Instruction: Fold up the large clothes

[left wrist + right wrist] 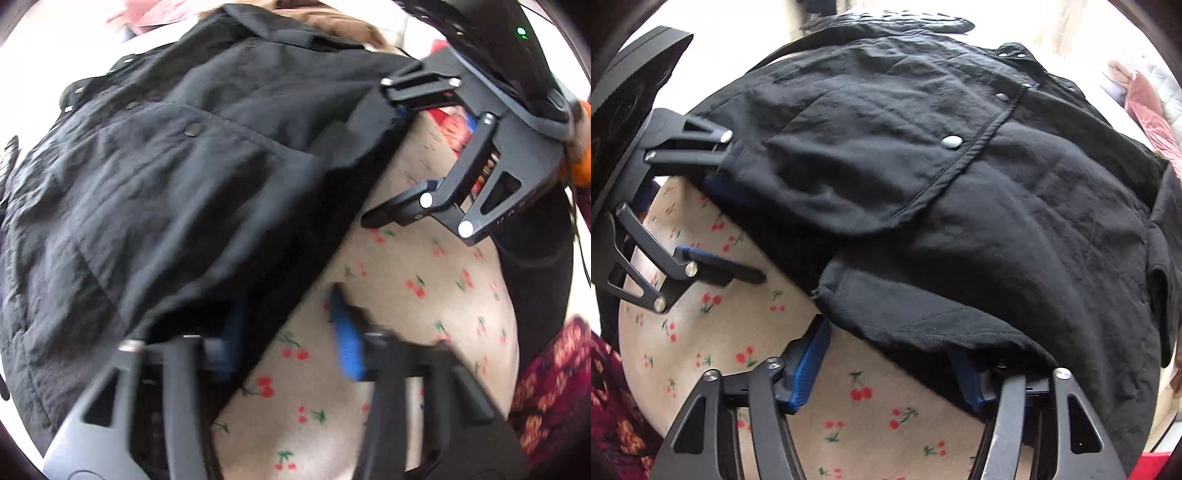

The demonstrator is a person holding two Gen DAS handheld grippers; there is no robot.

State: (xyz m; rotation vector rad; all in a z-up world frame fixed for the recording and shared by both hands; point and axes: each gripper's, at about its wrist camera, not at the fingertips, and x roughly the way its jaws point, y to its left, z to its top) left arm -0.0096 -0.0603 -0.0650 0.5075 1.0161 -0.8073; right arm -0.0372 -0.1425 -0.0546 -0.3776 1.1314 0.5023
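Note:
A black jacket point(177, 166) with metal snaps lies spread over a cream cherry-print sheet point(406, 314). My left gripper point(284, 306) stands open at the jacket's near hem; its left finger is under the cloth and its right blue pad point(347, 347) is over bare sheet. In the right wrist view the same jacket point(960, 184) fills the frame. My right gripper point(890, 339) is open, its right finger covered by the hem and its left pad point(809, 365) clear of it. Each gripper shows in the other's view: the right gripper point(376, 158) and the left gripper point(738, 229), both with jaws apart at the jacket's edge.
Dark red floral fabric point(554, 387) lies at the sheet's edge, seen again as floral fabric point(613, 406) at lower left. A pink garment point(1145, 107) and a brown cloth point(332, 18) lie beyond the jacket.

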